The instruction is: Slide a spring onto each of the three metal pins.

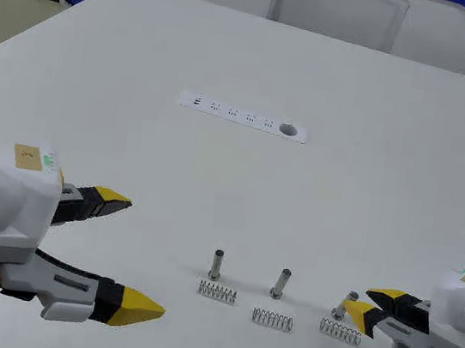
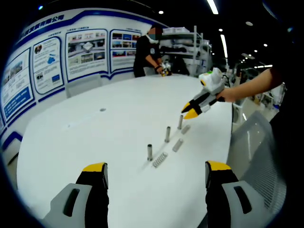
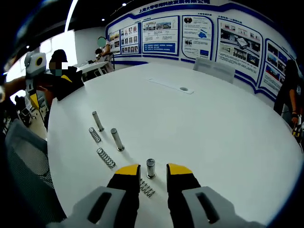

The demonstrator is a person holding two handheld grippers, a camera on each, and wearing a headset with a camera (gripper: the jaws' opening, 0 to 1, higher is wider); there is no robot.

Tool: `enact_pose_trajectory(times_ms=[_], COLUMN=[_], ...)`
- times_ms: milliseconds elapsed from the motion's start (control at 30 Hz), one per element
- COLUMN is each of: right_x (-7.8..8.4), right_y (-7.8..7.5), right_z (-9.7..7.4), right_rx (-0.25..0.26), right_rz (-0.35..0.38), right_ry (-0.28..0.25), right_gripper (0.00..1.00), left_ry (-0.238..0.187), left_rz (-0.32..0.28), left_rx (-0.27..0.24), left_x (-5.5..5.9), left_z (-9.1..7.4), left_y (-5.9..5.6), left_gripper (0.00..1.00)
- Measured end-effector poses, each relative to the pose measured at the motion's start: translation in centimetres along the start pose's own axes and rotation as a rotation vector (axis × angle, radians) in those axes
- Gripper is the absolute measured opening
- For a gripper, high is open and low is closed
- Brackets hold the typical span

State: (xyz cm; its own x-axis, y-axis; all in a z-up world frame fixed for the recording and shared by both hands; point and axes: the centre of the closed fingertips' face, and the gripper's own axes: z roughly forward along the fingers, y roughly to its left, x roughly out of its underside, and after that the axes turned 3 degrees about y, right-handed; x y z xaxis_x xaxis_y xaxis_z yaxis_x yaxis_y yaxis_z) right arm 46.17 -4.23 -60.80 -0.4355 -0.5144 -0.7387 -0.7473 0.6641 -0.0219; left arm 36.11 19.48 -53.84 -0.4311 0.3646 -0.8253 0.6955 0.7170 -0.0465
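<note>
A big white table (image 1: 357, 88) stands in a room with posters (image 3: 197, 35) on the wall. Three metal pins stand up in a row on the table. The middle pin (image 1: 281, 282) has the left pin (image 1: 216, 264) on one side and the right pin (image 1: 346, 304) on the other. The middle spring (image 1: 272, 319) lies flat just in front of the middle pin. The left spring (image 1: 217, 291) and the right spring (image 1: 339, 330) lie beside it, each in front of its own pin.

The left gripper (image 1: 144, 257) hangs well to the left of the middle pin. Its jaws are wide open and hold nothing. The right gripper (image 1: 359, 300) is to the right of the middle pin. Its jaws are a little open, and the right pin stands between their tips.
</note>
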Motion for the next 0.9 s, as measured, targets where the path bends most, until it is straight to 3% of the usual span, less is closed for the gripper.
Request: enact_pose_trajectory(times_ms=[67, 133, 233, 333, 500, 667, 900], right_x=[0.3, 0.9, 2.7, 4.6, 5.3, 4.8, 5.6], right_y=[0.1, 0.2, 1.0, 1.5, 1.3, 1.4, 1.8], right_z=[-0.1, -0.2, 0.0, 0.2, 1.1, 1.8, 2.4], right_rx=[-0.029, -0.053, -0.119, -0.165, -0.174, -0.193, -0.240], right_rz=[-0.023, -0.093, -0.206, -0.264, -0.243, -0.233, -0.280], right_ry=[0.013, 0.047, 0.121, 0.184, 0.198, 0.190, 0.241], right_gripper=[0.23, 0.24, 0.25, 0.26, 0.26, 0.26, 0.25], left_ry=[0.001, 0.000, -0.024, -0.042, -0.119, -0.091, -0.088], left_rz=[-0.003, -0.006, -0.014, -0.032, -0.099, -0.096, -0.115], left_rx=[0.002, 0.004, -0.001, 0.002, 0.027, 0.013, 0.031], left_x=[0.1, 0.1, -0.4, -0.8, -2.0, -1.4, -1.1], left_z=[0.0, 0.0, 0.0, 0.0, -0.2, -0.1, 0.0], left_y=[0.0, -0.1, 0.0, 0.1, 0.0, 0.5, 0.2], left_gripper=[0.86, 0.86, 0.84, 0.83, 0.81, 0.74, 0.69])
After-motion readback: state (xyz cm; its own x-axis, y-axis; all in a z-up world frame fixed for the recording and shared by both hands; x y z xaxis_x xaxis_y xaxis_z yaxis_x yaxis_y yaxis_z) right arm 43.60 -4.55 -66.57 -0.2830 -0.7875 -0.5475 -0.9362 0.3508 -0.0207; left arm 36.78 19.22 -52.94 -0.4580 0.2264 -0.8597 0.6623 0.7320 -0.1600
